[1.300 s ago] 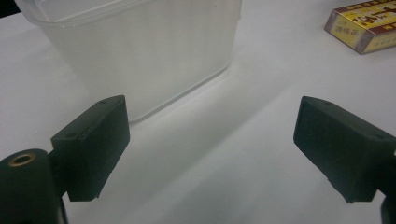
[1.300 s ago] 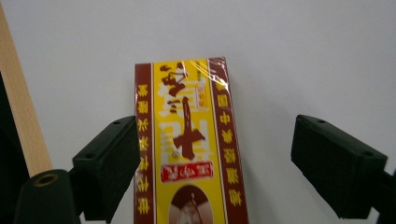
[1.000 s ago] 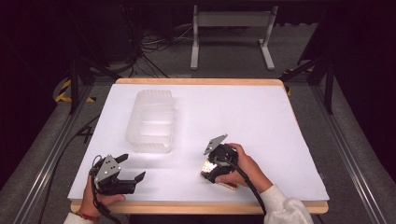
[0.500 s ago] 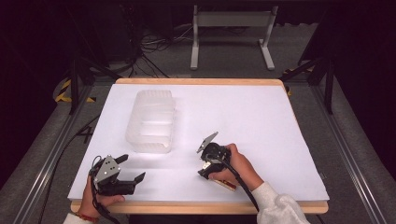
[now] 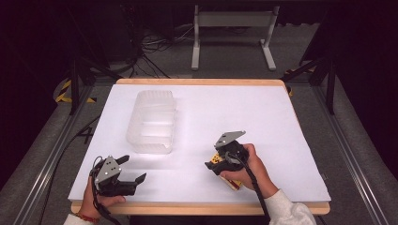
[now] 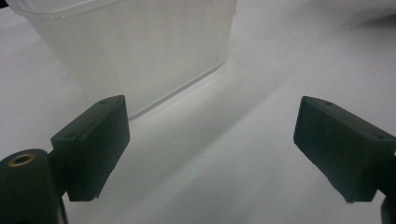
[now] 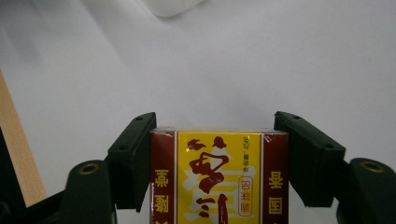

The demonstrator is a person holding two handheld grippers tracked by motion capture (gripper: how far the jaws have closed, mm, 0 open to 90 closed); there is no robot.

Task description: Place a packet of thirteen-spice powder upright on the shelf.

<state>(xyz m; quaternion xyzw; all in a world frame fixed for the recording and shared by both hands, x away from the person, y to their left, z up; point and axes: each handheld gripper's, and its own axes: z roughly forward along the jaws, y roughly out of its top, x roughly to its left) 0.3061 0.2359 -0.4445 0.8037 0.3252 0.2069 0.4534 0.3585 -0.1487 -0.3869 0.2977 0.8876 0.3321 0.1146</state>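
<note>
A yellow and dark red box point(image 7: 218, 179) with printed characters sits between my right gripper's point(image 7: 217, 135) jaws, which press on both its sides. In the high view that right gripper point(image 5: 212, 162) is near the table's front, right of the middle, and the box point(image 5: 235, 183) pokes out under the hand. My left gripper point(image 5: 133, 168) rests at the front left corner with its jaws wide apart and nothing in them. In the left gripper view, the left gripper point(image 6: 217, 140) faces the near wall of a clear plastic container point(image 6: 135, 51) a short way ahead.
The clear plastic container point(image 5: 152, 122) stands on the white table top point(image 5: 263, 112), left of the middle. A wooden edge point(image 5: 197, 208) runs along the table's front. Beyond the table are a dark floor, cables and a metal stand point(image 5: 232, 21).
My right gripper swung slightly left and then back right while staying on the box. The left gripper and the container have not moved.
</note>
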